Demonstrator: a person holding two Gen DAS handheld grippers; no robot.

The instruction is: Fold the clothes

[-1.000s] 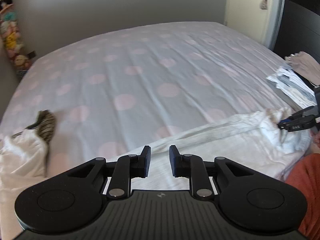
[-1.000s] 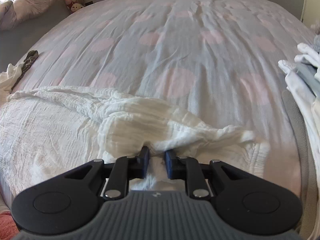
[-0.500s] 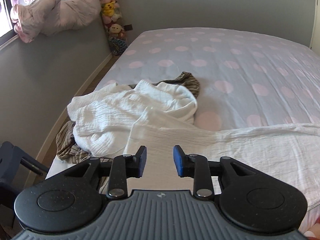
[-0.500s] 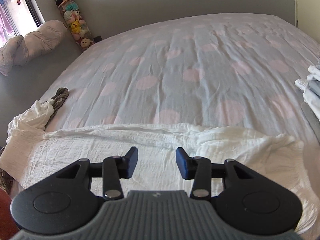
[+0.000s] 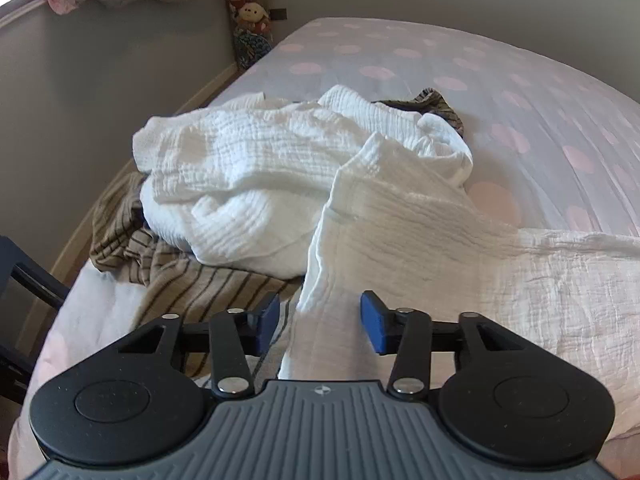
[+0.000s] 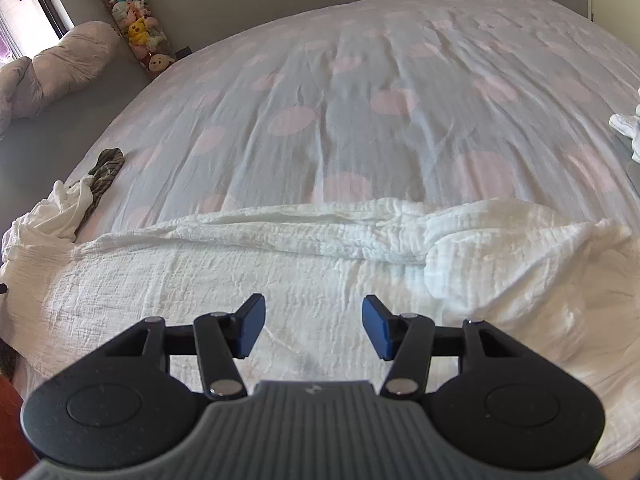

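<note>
A long white crinkled garment [image 6: 304,276] lies stretched along the near edge of the bed; it also shows in the left wrist view [image 5: 460,264]. My left gripper [image 5: 319,322] is open, its jaws either side of the garment's left end edge, which hangs between them. My right gripper [image 6: 313,326] is open and empty just above the middle of the garment. A second bunched white garment [image 5: 256,160] lies past the left end, on a brown striped cloth [image 5: 188,280].
The bed sheet [image 6: 360,92] is grey with pink dots. A striped dark cloth [image 6: 106,168] lies at the left. Folded white clothes [image 6: 628,128] sit at the right edge. A stuffed-toy column [image 6: 136,24] stands in the corner. A wall [image 5: 100,80] runs along the bed's left side.
The right gripper let go of the white garment, opened and drew back. The left gripper swung left and came down to the garment's left end, opening wider.
</note>
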